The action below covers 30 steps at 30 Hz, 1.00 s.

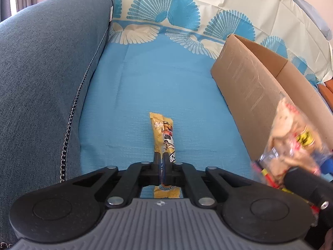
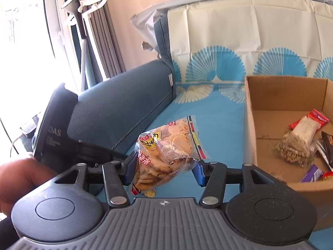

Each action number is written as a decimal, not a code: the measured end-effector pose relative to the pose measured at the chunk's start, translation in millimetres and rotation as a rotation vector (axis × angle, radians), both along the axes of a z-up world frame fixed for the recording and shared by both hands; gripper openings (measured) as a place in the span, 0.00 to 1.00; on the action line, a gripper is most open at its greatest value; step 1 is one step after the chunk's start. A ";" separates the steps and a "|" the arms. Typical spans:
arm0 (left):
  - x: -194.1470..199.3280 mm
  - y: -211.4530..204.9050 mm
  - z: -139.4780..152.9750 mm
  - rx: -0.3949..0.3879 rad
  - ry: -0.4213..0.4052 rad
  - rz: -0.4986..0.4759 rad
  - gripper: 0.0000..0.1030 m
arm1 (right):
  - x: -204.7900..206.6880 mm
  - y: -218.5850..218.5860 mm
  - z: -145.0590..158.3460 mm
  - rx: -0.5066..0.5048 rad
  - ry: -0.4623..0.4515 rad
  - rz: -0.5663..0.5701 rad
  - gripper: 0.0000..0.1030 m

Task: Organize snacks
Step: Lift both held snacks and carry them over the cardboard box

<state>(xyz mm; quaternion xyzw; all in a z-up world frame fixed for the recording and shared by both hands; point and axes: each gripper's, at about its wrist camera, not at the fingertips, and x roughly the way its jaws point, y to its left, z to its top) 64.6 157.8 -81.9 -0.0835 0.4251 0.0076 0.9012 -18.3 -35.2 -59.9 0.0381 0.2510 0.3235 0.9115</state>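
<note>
My left gripper [image 1: 161,159] is shut on a long yellow snack packet [image 1: 163,134] that lies on the blue cloth. My right gripper [image 2: 164,166] is shut on a clear bag of rice crackers [image 2: 166,145] and holds it above the cloth, left of the cardboard box [image 2: 250,125]. The same bag shows blurred in the left wrist view [image 1: 291,143], in front of the box wall [image 1: 245,79]. Inside the box lie a bag of nuts [image 2: 295,145], a red-and-white packet [image 2: 310,123], a purple packet [image 2: 312,174] and a dark packet [image 2: 327,148].
A blue-grey sofa arm [image 1: 45,73] rises on the left, also seen in the right wrist view [image 2: 120,112]. A patterned cloth [image 1: 162,16] covers the backrest. The left gripper's body [image 2: 54,125] and a hand [image 2: 18,179] show at the right view's left edge.
</note>
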 end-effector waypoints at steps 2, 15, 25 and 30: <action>1.4 -0.7 -1.5 0.007 0.016 -0.002 0.00 | 1.4 -1.5 2.2 0.013 -0.004 0.003 0.54; 25.6 -27.0 -23.9 0.096 0.114 -0.104 0.42 | 9.6 -14.9 7.1 0.055 -0.019 -0.029 0.54; 14.5 -32.8 -16.5 0.101 -0.007 -0.091 0.10 | 5.2 -16.9 11.0 0.062 -0.034 -0.044 0.54; 2.8 -24.5 0.9 0.039 -0.127 -0.067 0.10 | 2.9 -18.4 22.0 0.089 -0.056 -0.061 0.54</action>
